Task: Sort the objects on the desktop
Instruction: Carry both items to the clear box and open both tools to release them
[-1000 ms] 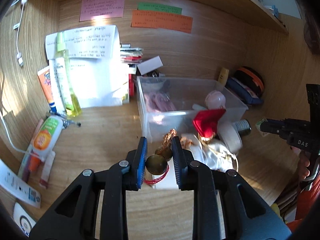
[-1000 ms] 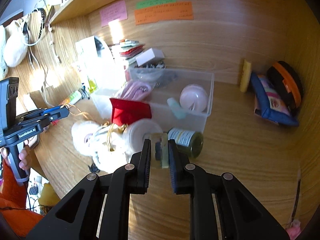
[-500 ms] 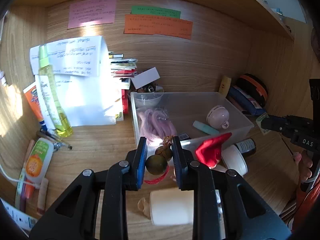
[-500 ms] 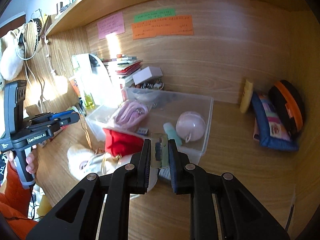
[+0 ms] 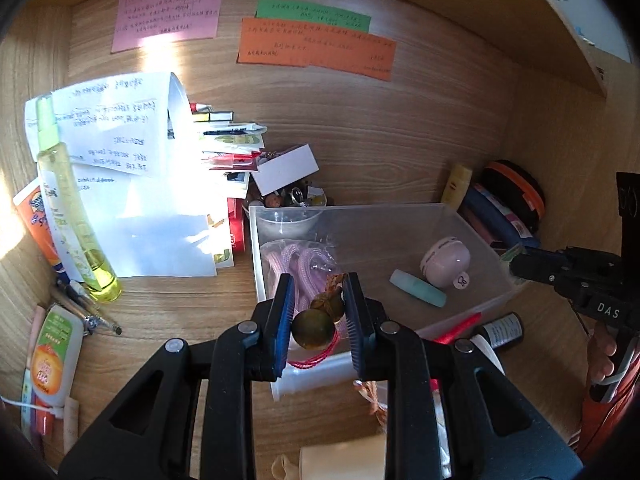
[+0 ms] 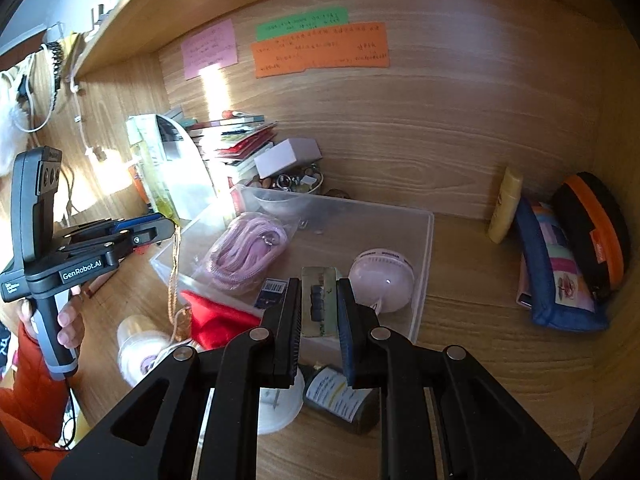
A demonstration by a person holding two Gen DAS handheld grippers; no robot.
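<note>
My left gripper (image 5: pixel 318 312) is shut on a brown bead charm (image 5: pixel 313 328) with a red loop and a braided cord, held above the near left corner of the clear plastic bin (image 5: pixel 472 224). My right gripper (image 6: pixel 319 302) is shut on a small flat packet (image 6: pixel 319 300), held over the bin's (image 6: pixel 426 240) near edge. The bin holds a pink coiled cord in a bag (image 6: pixel 246 252), a pink round gadget (image 6: pixel 382 282) and a mint tube (image 5: pixel 418 287). The left gripper (image 6: pixel 132 232) shows in the right wrist view with the cord hanging from it.
Papers (image 5: pixel 132 184), a yellow spray bottle (image 5: pixel 70 208) and tubes (image 5: pixel 52 352) are at the left. A book stack (image 5: pixel 232 140) and white box (image 5: pixel 286 168) sit behind the bin. Pouches (image 6: pixel 560 268) lean at the right wall. A dark bottle (image 6: pixel 340 400), red cloth (image 6: pixel 220 322) lie in front.
Both grippers have risen and moved forward over the bin, each still holding its object. The bin's contents now show more from above.
</note>
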